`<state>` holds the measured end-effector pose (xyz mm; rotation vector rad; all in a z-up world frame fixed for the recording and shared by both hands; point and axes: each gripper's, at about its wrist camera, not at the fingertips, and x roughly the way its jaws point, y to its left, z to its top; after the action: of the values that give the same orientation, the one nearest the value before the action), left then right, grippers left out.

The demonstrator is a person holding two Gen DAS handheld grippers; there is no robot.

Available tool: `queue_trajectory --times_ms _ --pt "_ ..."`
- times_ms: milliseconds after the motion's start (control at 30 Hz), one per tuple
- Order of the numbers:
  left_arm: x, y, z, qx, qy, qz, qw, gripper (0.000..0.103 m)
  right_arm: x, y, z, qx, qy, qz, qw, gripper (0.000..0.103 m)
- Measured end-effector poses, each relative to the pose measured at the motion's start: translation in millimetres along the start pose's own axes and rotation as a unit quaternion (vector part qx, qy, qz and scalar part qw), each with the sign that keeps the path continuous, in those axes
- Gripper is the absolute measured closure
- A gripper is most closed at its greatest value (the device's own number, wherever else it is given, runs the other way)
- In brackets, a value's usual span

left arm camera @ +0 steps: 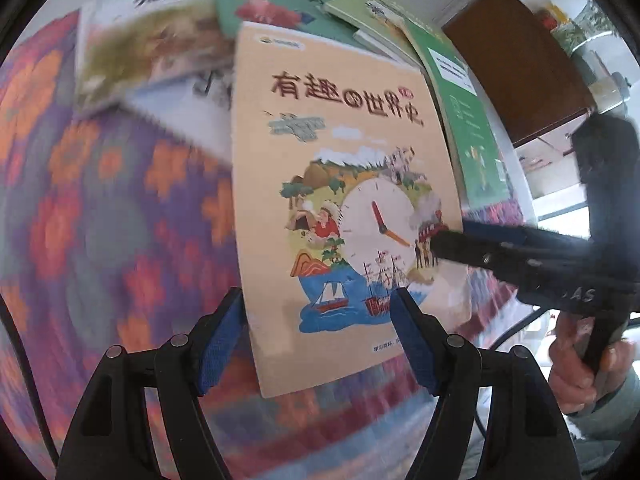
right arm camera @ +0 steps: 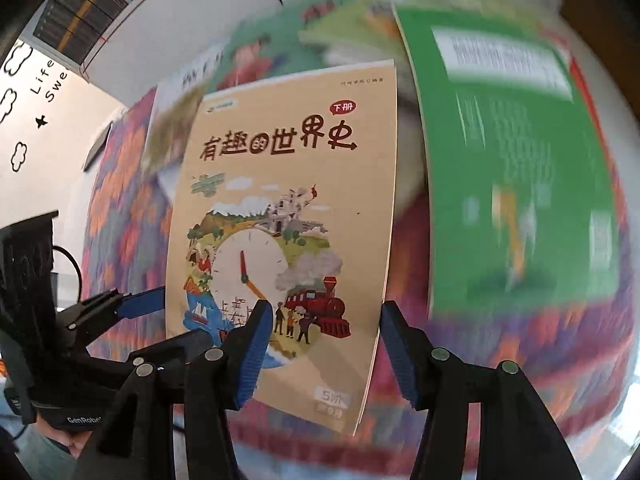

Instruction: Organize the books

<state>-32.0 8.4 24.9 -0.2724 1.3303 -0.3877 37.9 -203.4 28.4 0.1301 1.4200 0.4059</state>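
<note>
Books lie scattered on a tabletop covered with a flowered cloth (left arm camera: 120,208), and one of them, a thin tan paperback (left arm camera: 340,184) with a clock and a steam train on its cover, sits sharp in both views while everything around it is smeared.

The left claw (left arm camera: 320,312) stands apart, its blue pads straddling the lower left part of the tan paperback; whether the pads touch the cover I cannot tell, but they do not look pressed on it. The right claw (right arm camera: 322,332) is likewise apart, its pads set either side of the book's lower right corner. Neither looks clamped.

The tan paperback reads as light, thin and floppy, with a smooth, rather slippery cover. It would likely sag or bend if taken by one corner alone. A hold on opposite long edges near the bottom, one claw each side, looks like the safest grip.

Other books lie just beyond: a green book (right arm camera: 520,152) beside it on the right, and a teal book (left arm camera: 276,0) with a cartoon figure further back.
</note>
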Motion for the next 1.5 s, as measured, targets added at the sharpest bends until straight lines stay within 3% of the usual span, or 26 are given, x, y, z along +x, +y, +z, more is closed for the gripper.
queue_trajectory --times_ms 100,200,300,400,467,533,600,633,700,767,867,1000,1067,1100,1133,1200,1233,1333,1400,1467,1500 --pt "-6.4 10.9 -7.9 -0.039 -0.016 -0.003 0.9991 0.050 4.5 -4.2 -17.5 0.018 0.011 0.006 1.000 0.049" --pt "-8.6 24.6 -12.3 -0.070 -0.026 -0.021 0.9970 0.055 0.6 -8.9 -30.3 0.015 0.001 -0.009 1.000 0.052" --pt "-6.1 22.2 -10.4 -0.049 -0.031 -0.007 0.9983 0.058 1.4 -3.0 -38.3 -0.010 -0.012 -0.015 1.000 0.064" --pt "-2.5 13.8 -5.7 -0.046 -0.038 0.000 0.9982 0.057 2.7 -5.9 -40.7 0.006 -0.025 -0.003 1.000 0.064" --pt "-7.9 14.6 -0.5 -0.078 -0.047 -0.044 0.9949 0.057 1.9 -10.6 -39.9 0.023 -0.029 0.010 0.999 0.064" --pt "-32.8 15.5 -0.6 -0.096 -0.078 -0.126 0.9843 0.057 -0.2 -21.3 -40.4 0.040 -0.034 0.023 0.998 0.064" --pt "-53.0 8.9 0.8 -0.088 -0.102 -0.188 0.9729 0.057 -1.7 -33.4 -41.5 0.060 -0.036 0.060 0.996 0.064" --pt "-56.0 6.2 1.7 -0.083 -0.108 -0.200 0.9702 0.057 -1.5 -41.8 -42.1 0.077 -0.037 0.091 0.992 0.064" --pt "-48.8 3.8 4.5 -0.083 -0.108 -0.186 0.9731 0.057 -0.3 -50.9 -43.5 0.102 -0.038 0.126 0.986 0.063" --pt "-23.9 4.6 9.3 -0.093 -0.082 -0.149 0.9810 0.059 -0.1 -60.7 -46.4 0.122 -0.042 0.151 0.980 0.064" --pt "0.9 -5.7 13.7 -0.097 -0.058 -0.139 0.9838 0.062 -1.6 -61.0 -48.7 0.115 -0.044 0.150 0.981 0.063" --pt "11.3 -20.1 18.2 -0.103 -0.053 -0.130 0.9848 0.077 1.6 -50.8 -48.4 0.100 -0.044 0.133 0.985 0.063" --pt "10.5 -9.5 14.8 -0.137 -0.048 -0.164 0.9759 0.087 1.1 -49.4 -48.3 0.098 -0.038 0.136 0.985 0.059" --pt "9.7 2.4 10.4 -0.157 -0.046 -0.192 0.9677 0.089 2.1 -49.5 -47.3 0.103 -0.031 0.146 0.983 0.050" --pt "7.0 9.2 9.1 -0.182 -0.051 -0.224 0.9561 0.089 4.5 -43.8 -44.1 0.112 -0.022 0.162 0.980 0.041" --pt "-0.3 14.4 6.6 -0.198 -0.058 -0.252 0.9455 0.089 3.5 -41.4 -40.7 0.126 -0.008 0.193 0.973 0.028" --pt "-4.2 16.7 5.3 -0.201 -0.059 -0.261 0.9422 0.089 3.2 -44.4 -42.4 0.129 -0.006 0.222 0.967 0.028" --pt "-5.3 21.7 0.4 -0.224 -0.058 -0.293 0.9278 0.089 14.7 -47.7 -41.4 0.169 -0.005 0.298 0.940 0.028" --pt "-5.8 25.1 -4.9 -0.235 -0.062 -0.281 0.9284 0.089 21.5 -48.2 -36.3 0.189 -0.009 0.321 0.928 0.036" --pt "-8.3 32.6 -8.6 -0.246 -0.061 -0.264 0.9305 0.089 24.0 -45.6 -30.5 0.188 -0.018 0.315 0.930 0.048" --pt "-8.4 34.1 -10.7 -0.250 -0.057 -0.252 0.9330 0.089 22.0 -43.3 -28.9 0.180 -0.024 0.311 0.933 0.059"
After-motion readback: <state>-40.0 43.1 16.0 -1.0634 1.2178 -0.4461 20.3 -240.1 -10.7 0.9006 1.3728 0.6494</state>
